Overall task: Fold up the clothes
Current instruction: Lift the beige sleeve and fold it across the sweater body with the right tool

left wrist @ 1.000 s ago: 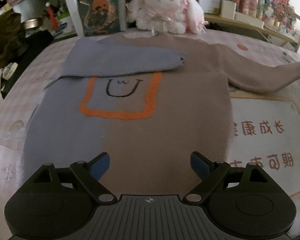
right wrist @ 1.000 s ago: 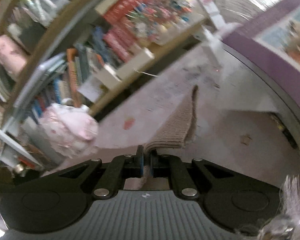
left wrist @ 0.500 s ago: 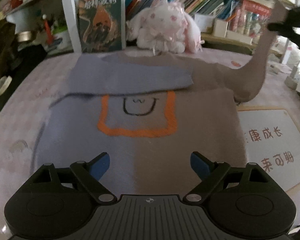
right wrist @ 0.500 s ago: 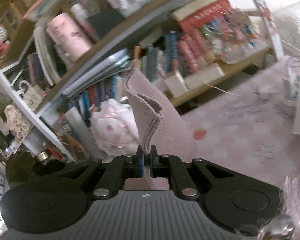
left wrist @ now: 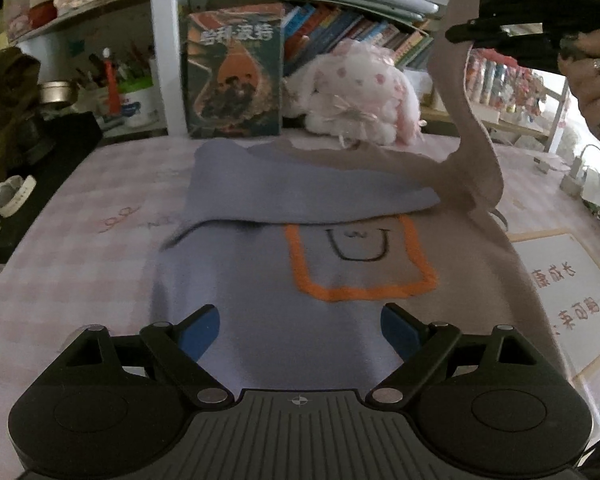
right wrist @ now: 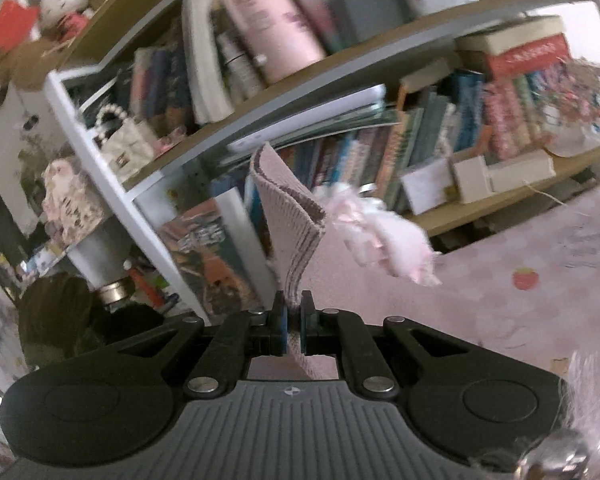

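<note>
Pink bedding [left wrist: 100, 200] lies bare left; my right gripper [right wrist: 294, 322] pinches the raised sleeve [right wrist: 290, 216] (sweater [left wrist: 260, 300] flat), left gripper [left wrist: 296, 324] gapes empty.

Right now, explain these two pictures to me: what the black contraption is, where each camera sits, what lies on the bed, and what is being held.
No robot here: a person carries hand-held tongs in each hand, each with a camera looking along its fingers. The left camera shows the left tongs open and empty above a sweater, half blue, half pink, spread on a pink bedsheet. Its blue sleeve is already folded across the chest. At upper right, the person's hand holds the right tongs. The right camera shows those right tongs shut on the pink sleeve, lifted in the air. Bookshelves and a plush rabbit stand behind.
</note>
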`<state>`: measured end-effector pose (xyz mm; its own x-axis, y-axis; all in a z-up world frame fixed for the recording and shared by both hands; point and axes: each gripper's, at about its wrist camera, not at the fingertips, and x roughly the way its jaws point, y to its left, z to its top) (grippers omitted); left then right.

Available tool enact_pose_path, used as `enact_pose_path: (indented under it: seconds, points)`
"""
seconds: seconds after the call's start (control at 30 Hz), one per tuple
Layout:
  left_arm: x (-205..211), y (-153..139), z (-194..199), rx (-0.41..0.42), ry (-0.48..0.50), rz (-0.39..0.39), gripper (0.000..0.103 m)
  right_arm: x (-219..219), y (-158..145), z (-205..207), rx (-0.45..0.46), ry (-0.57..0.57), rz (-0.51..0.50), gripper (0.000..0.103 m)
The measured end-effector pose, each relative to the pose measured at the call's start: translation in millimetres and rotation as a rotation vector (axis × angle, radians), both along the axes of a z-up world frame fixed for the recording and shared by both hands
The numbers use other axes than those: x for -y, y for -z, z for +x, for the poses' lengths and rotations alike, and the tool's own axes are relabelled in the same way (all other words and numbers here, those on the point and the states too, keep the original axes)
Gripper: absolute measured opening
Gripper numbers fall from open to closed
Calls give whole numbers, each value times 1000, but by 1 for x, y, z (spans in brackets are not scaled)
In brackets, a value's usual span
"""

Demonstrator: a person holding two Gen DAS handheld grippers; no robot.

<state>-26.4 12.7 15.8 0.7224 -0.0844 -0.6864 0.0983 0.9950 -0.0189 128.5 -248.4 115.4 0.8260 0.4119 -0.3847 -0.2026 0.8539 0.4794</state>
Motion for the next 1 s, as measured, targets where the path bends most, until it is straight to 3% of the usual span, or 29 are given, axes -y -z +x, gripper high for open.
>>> enact_pose_path:
  seconds: [0.43, 0.83, 0.9, 1.0]
  points:
    - [-51, 2, -6, 6, -16, -25, 90, -101, 16, 22, -29, -56, -149, 5]
    - [-74, 4, -10, -18, -58, -14, 90, -169, 77, 51, -174, -133, -349, 6]
    - [-74, 4, -10, -21, -55, -12, 90, -179, 84, 50, -186, -166, -373, 12]
    - [-72, 3, -10, -17, -50, -12, 90, -188, 87, 43, -177, -238, -376, 39]
